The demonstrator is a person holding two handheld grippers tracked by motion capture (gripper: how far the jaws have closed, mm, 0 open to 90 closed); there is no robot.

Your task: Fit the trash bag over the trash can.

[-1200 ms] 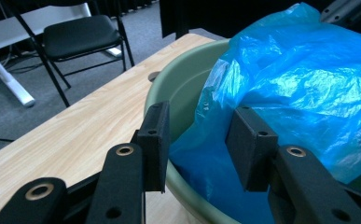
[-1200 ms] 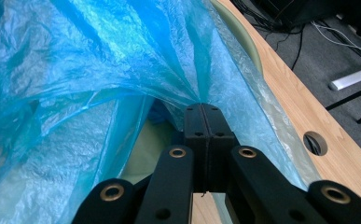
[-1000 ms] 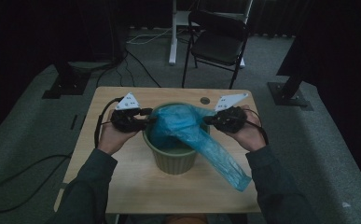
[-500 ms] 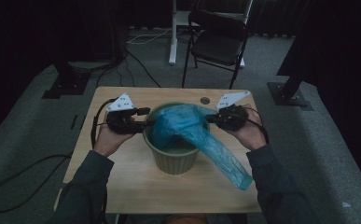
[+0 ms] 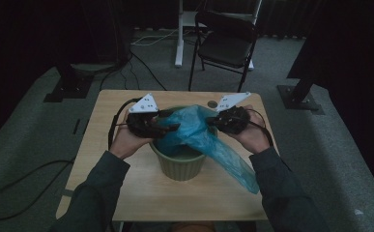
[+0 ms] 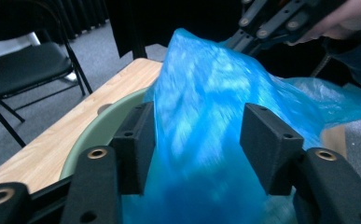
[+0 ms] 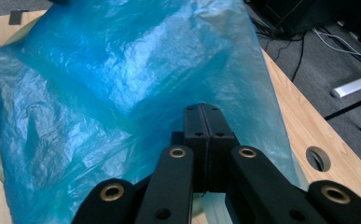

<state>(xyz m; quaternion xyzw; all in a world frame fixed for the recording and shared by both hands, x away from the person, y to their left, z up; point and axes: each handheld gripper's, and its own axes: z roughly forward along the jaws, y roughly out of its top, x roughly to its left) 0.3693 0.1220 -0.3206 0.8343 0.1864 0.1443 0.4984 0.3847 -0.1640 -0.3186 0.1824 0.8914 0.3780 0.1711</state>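
A person stands at a wooden counter [image 5: 126,193] with a gripper in each hand, working a blue plastic bag [image 5: 199,137] over a green pot [image 5: 182,166] that sits near the middle of the counter. The bag lies across the pot's mouth, and a long tail of it trails over the rim toward the right front edge of the counter.

The left gripper [image 5: 167,126] hovers at the pot's left rim. Its fingers [image 6: 134,144] have just been opening and stand wide apart; the blue film rises between them, and the pads do not press on it, though whether the film brushes the left pad is hard to tell.

The right gripper [image 5: 211,119] is at the pot's far right rim. In the right gripper view its fingers [image 7: 194,126] are pressed together, pinching a fold of the bag. The film spreads out beyond them, covering most of the pot's opening.

A black folding chair [image 5: 228,46] stands on the floor beyond the counter.
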